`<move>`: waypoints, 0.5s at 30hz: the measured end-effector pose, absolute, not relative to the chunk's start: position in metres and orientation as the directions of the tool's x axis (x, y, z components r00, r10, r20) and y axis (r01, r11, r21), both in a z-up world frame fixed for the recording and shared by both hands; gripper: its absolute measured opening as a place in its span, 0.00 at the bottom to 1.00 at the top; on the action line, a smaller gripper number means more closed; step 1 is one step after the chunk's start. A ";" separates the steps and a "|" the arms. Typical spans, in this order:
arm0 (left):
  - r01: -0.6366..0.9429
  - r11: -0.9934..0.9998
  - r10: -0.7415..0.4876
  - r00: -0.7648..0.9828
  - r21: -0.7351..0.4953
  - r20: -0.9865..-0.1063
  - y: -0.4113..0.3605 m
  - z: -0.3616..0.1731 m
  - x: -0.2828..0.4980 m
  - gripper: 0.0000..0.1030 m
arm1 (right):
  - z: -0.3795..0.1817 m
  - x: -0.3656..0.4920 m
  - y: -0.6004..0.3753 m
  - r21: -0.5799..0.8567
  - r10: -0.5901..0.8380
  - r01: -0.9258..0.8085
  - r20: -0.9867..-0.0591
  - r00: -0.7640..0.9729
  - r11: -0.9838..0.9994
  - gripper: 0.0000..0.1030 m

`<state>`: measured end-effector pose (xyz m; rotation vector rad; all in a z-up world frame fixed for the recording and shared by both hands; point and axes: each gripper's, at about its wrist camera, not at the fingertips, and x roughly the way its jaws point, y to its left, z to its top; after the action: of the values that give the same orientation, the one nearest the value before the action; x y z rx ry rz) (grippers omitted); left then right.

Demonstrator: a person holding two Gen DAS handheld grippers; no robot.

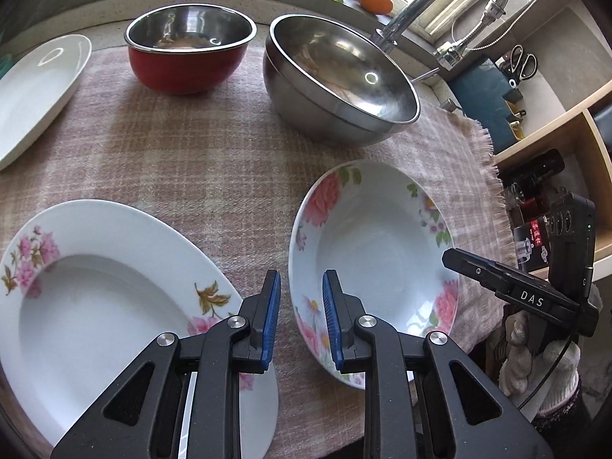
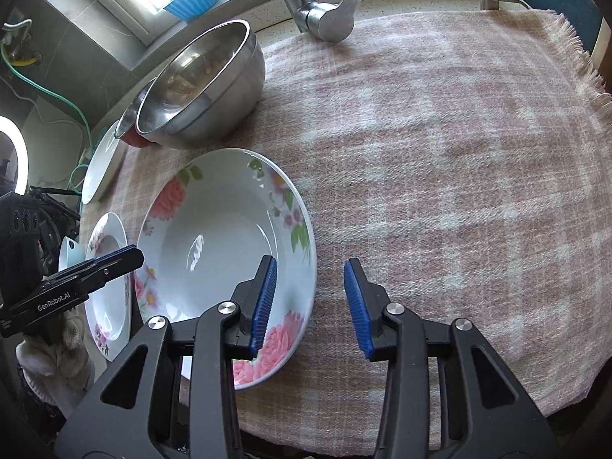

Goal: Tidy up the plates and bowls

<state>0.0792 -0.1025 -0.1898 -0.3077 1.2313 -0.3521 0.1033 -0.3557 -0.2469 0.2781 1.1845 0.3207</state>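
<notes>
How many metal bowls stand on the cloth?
2. The red-sided steel bowl stands at the far left of the checked cloth; the larger plain steel bowl stands to its right, near the faucet.

A pink-and-cream checked cloth (image 1: pixel 183 145) is covering the surface. White deep plate (image 1: pixel 375 244) showing pink flowers with green leaves; white plate (image 1: pixel 95 290) showing pink blossoms and a brown leaf; plain white plate (image 1: pixel 34 91). Red bowl (image 1: pixel 187 65) with steel interior; silver steel bowl (image 1: pixel 336 88). Blue pads on each black hand-held gripper.
</notes>
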 end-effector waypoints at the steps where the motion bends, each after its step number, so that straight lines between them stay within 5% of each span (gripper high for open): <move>1: 0.095 0.905 -0.423 0.288 -0.414 -0.859 -0.103 -0.191 0.080 0.20 | -0.248 0.104 -0.355 0.382 0.393 -0.101 -0.856 0.337 0.919 0.34; 6: 0.098 0.904 -0.426 0.277 -0.415 -0.861 -0.105 -0.194 0.082 0.20 | -0.254 0.105 -0.353 0.406 0.418 -0.106 -0.852 0.315 0.908 0.16; 15: 0.107 0.911 -0.412 0.281 -0.399 -0.867 -0.109 -0.193 0.083 0.16 | -0.253 0.105 -0.351 0.394 0.406 -0.104 -0.857 0.316 0.913 0.16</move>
<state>0.0829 -0.1092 -0.1933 -0.2850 1.2421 -0.3542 0.1045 -0.3515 -0.2527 0.2878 1.2063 0.3423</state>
